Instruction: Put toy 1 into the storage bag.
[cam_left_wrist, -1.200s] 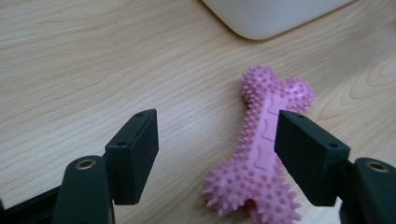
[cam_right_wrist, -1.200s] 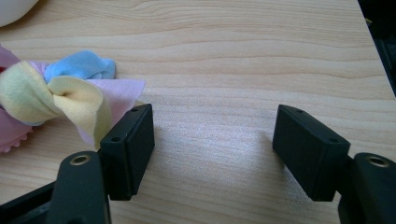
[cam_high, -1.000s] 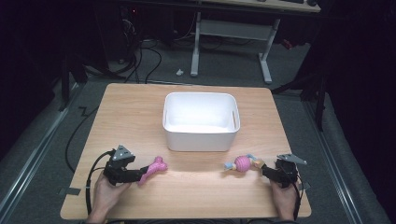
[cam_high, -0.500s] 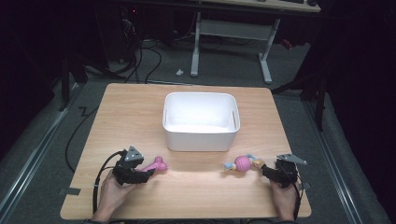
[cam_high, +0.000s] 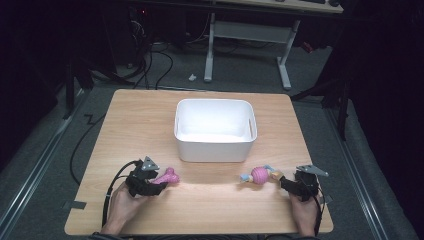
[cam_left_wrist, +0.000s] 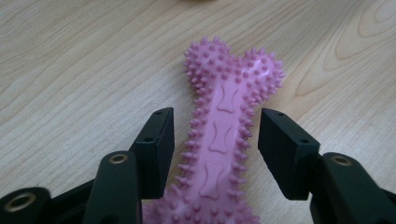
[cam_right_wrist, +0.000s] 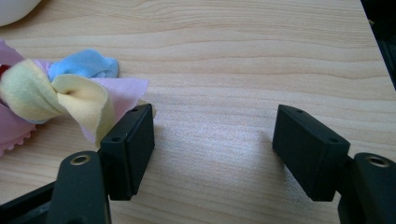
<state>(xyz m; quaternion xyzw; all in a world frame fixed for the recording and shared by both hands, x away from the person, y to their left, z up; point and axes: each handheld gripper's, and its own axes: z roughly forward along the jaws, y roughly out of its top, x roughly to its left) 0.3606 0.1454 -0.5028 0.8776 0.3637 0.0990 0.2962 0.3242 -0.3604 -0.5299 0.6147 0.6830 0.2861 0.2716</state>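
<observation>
Wooden table (cam_high: 210, 210), spiky pink bone toy (cam_left_wrist: 224, 140) between parted left gripper (cam_left_wrist: 215, 140) fingers, ungripped.

The spiked pink rubber bone toy (cam_left_wrist: 223, 140) is cut off by the lower edge of the left gripper view, its near end unseen, while the knotted pastel cloth toy (cam_right_wrist: 56, 93) runs off the left edge of the right gripper view.
</observation>
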